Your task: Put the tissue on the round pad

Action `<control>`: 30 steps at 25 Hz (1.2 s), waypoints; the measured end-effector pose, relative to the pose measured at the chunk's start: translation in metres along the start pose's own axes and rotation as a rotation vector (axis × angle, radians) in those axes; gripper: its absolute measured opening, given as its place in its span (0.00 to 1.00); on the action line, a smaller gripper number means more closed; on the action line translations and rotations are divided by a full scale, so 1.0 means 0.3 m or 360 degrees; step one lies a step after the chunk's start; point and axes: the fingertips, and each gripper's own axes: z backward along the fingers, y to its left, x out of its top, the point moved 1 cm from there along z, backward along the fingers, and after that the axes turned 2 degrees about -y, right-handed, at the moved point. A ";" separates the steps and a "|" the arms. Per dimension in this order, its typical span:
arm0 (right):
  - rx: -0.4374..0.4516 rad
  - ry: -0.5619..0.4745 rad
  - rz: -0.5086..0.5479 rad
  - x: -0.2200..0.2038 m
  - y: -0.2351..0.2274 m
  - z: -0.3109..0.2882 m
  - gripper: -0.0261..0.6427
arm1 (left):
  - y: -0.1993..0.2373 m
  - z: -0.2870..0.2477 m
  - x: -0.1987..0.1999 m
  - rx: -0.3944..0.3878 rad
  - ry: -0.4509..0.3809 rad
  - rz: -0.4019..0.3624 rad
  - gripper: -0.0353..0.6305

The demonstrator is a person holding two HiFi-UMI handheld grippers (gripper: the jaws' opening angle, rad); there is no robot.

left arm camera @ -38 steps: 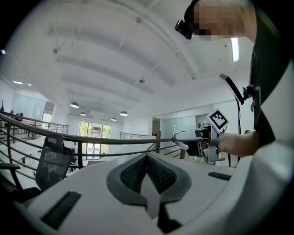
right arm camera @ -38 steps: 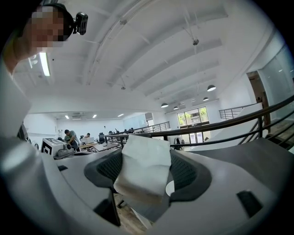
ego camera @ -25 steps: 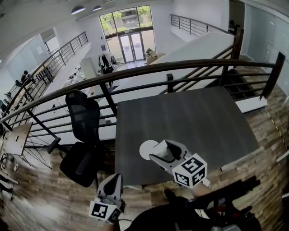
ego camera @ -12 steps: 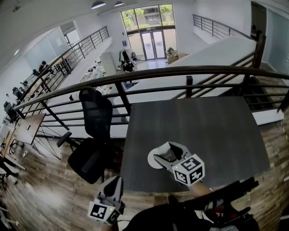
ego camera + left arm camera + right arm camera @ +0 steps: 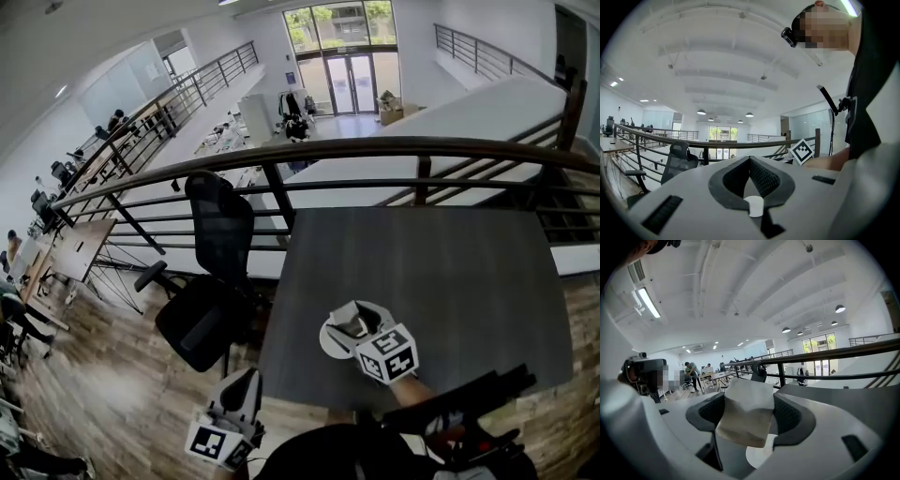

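Right tool (image 5: pixel 349 324) pinching a folded tissue (image 5: pixel 746 414) just above the white round pad (image 5: pixel 328 344), which lies near the front edge of the desk (image 5: pixel 450 272), toward its left corner. Left tool (image 5: pixel 240 386), jaws pressed together and empty, is beyond the desk's front-left corner.

Matt dark woodgrain table (image 5: pixel 450 272), soft creased paper tissue (image 5: pixel 747 411), smooth white round pad (image 5: pixel 328 342), wood-plank floor (image 5: pixel 112 375), metal railing (image 5: pixel 375 148)

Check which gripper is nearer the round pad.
Right. The right gripper, shut on the tissue, sits directly over the round pad on the table. The left gripper hangs off the table's near edge, below and left of the pad, jaws together on nothing.
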 end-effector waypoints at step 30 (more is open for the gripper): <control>0.0056 0.0568 0.0019 -0.512 -0.195 -0.274 0.53 | 0.055 0.023 0.016 0.0421 0.0111 0.0037 0.06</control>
